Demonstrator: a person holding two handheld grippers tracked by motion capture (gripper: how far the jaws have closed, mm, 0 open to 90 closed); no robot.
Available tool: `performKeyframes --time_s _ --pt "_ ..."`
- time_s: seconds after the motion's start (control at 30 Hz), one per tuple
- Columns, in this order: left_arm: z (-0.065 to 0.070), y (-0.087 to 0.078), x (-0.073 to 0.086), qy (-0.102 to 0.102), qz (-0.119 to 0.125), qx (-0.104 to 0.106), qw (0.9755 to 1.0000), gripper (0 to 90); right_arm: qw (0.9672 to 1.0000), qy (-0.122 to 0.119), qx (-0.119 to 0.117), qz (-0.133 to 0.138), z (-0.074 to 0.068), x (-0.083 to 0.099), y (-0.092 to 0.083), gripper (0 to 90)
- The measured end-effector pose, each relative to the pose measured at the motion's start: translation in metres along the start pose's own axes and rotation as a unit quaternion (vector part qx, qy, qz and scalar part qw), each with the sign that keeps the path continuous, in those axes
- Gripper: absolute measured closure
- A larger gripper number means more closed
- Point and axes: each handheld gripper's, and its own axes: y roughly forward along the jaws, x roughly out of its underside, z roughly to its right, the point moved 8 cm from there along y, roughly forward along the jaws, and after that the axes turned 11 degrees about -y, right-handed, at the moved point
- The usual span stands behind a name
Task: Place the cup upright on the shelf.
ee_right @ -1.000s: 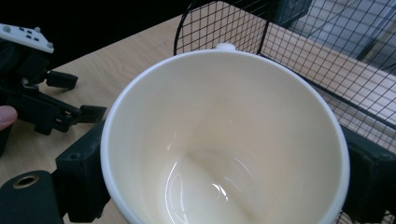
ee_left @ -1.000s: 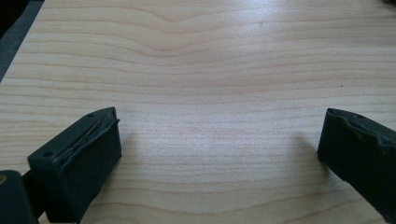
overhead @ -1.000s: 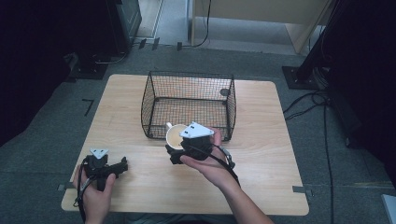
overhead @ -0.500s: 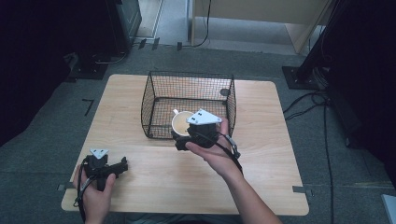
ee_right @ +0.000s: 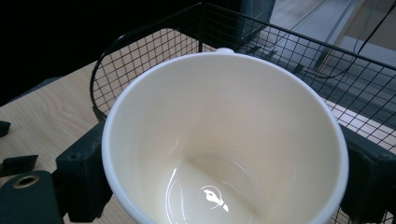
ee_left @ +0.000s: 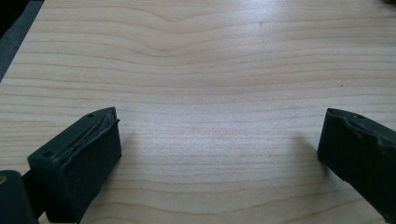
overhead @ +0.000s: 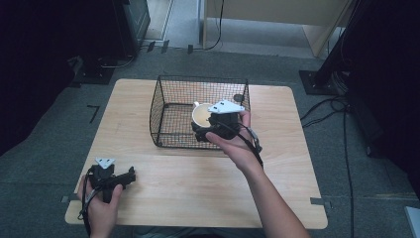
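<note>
A cream mug [overhead: 202, 117] hangs over the black wire basket [overhead: 168, 116], inside its right half, mouth up and empty. My right gripper [overhead: 207, 130] is shut on the mug, one jaw on each side of its wall. In the right gripper view the mug [ee_right: 224, 140] sits between the jaws of that gripper [ee_right: 224, 182], with the basket [ee_right: 154, 46] rim behind it and the handle on the far side. My left gripper [overhead: 115, 179] rests near the table's front left corner. Its jaws stand open [ee_left: 219, 135] over bare wood.
The basket stands at the middle back of the wooden table [overhead: 198, 188]. A small dark round thing [overhead: 238, 97] lies at the basket's far right corner. Dark stands and cables [overhead: 337, 104] are on the floor around the table.
My right gripper has carried the mug away from the person, from in front of the basket's near wall up and over its rim. The left gripper has stayed put.
</note>
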Motion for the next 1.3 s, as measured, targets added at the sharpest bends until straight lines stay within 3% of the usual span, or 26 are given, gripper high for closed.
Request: performKeyframes --time_s 0.43,0.63,0.97,1.3 --pt "0.0 0.0 0.0 0.001 0.0 0.001 1.0 0.0 0.9997 0.017 0.019 -0.005 0.028 -0.006 0.03 9.6" --pt "0.0 0.0 0.0 0.002 -0.001 0.001 1.0 0.0 0.9995 0.026 0.017 -0.008 0.038 -0.008 0.041 9.6" --pt "0.001 0.0 0.0 0.001 -0.001 0.002 1.0 0.0 0.9987 0.048 0.003 -0.015 0.062 -0.003 0.075 9.6" --pt "0.0 0.0 0.0 0.002 -0.001 0.002 1.0 0.0 0.9993 0.028 -0.001 -0.023 0.072 0.005 0.11 9.6"
